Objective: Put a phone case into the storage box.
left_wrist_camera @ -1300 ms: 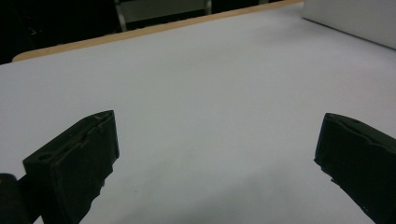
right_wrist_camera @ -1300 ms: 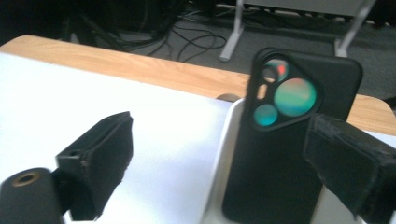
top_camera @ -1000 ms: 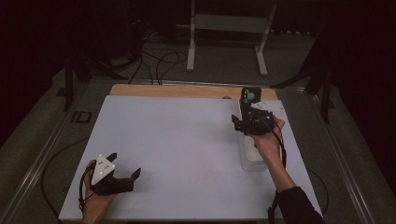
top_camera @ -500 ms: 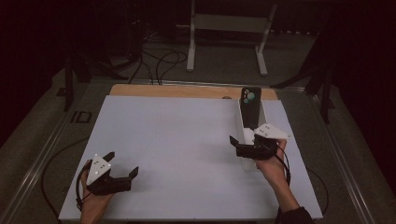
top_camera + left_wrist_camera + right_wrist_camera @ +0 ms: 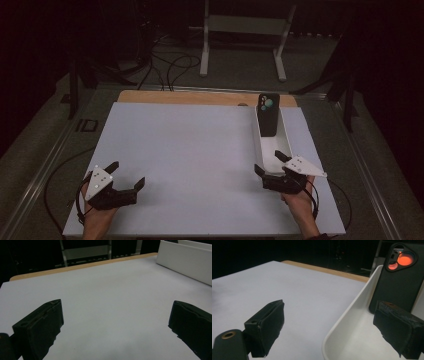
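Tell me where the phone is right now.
In the high view the phone stands propped at the far end of the white tray, on the table's right side, beyond the right gripper, whose jaws are open.

Wooden table — white sheet, white tray atop.

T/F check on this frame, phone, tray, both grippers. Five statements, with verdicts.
1. The black phone stands upright at the far end of the white tray. True.
2. The right gripper is shut on the phone. False: its jaws are open and hold nothing, at the tray's near end.
3. The left gripper is open over the white mat. True.
4. The phone lies flat on the mat beside the tray. False: it is inside the tray, leaning on the far wall.
5. The left gripper holds the tray's rim. False: it is far from the tray, at the mat's near left.
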`<state>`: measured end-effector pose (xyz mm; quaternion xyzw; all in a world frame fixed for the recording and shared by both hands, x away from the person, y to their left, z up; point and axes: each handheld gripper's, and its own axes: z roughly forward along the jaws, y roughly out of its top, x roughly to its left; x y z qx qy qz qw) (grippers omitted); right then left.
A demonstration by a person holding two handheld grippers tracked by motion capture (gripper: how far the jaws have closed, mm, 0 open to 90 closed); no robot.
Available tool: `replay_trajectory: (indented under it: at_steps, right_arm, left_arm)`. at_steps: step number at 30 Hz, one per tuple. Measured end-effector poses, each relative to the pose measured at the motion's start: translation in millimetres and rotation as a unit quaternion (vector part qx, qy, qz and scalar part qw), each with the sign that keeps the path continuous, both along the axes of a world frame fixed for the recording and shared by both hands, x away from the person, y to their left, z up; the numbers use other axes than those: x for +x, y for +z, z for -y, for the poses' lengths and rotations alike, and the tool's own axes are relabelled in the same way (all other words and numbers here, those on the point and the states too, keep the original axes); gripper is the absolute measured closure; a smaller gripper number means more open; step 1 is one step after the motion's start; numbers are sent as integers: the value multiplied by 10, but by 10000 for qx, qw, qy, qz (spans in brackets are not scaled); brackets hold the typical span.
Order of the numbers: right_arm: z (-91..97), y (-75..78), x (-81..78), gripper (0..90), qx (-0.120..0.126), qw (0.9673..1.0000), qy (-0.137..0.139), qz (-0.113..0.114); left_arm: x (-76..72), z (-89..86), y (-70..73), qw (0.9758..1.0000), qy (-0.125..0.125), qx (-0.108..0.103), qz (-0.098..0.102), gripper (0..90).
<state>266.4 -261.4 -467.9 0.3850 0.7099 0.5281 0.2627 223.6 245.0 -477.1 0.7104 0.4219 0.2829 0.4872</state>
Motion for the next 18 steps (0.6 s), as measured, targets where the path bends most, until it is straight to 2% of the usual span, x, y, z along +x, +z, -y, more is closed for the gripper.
replay_trajectory:
  at_steps: [6, 7, 18]
  right_arm:
    - [51, -45, -81, 100, 111, 9998, 49, 133]
    - [70, -69, -117, 100, 166, 9996, 32, 220]
    - [60, -128, -165, 100, 82, 9995, 87, 309]
  left_arm:
    - [-8, -4, 3, 10000, -8, -42, 31, 3]
    - [-11, -4, 3, 10000, -8, -38, 34, 3]
    - [-15, 9, -18, 10000, -37, 19, 26, 3]
